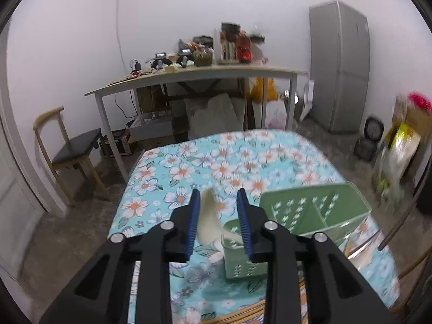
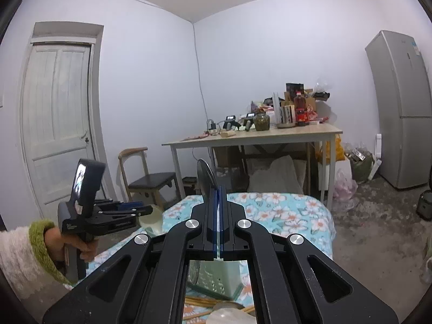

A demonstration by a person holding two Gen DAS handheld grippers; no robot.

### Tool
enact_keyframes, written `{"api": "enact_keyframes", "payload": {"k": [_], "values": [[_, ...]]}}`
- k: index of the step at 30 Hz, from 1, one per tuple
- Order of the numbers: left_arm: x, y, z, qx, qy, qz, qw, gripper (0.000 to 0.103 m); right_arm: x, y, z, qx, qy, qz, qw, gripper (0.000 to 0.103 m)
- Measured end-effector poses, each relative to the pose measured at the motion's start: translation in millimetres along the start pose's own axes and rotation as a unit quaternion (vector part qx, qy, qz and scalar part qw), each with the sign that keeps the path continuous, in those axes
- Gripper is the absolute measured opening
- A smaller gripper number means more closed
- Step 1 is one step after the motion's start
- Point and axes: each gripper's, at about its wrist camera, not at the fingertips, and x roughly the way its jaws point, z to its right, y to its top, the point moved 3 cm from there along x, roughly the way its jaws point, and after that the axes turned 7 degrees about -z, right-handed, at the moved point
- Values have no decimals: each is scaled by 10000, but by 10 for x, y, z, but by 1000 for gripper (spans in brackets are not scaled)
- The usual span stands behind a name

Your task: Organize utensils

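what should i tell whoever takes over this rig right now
Left gripper: open, a cream spoon between its fingers, its handle resting in the green utensil basket.
Right gripper: shut on a dark flat utensil, held up above the floral table.
Chopsticks and a pale spoon lie loose on the cloth near the basket.
Done: the cream spoon looks delivered.
Left: place the dark utensil, then the chopsticks and pale spoon.

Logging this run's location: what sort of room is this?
Probably a home kitchen or dining room: a grey fridge in the corner, a floral-cloth table holding a green utensil caddy, and a cluttered side table.
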Motion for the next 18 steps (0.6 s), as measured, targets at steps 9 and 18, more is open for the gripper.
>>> {"api": "enact_keyframes", "payload": {"k": [9,18], "values": [[-417,-202,-349,-870,-265,639,9938,37,164,232,-62,-175,-199,239,9994,0],[-626,-870,-628,-1462,-296,518,9875,37,537,187,-64,-397,-607,215,9971,0]]}}
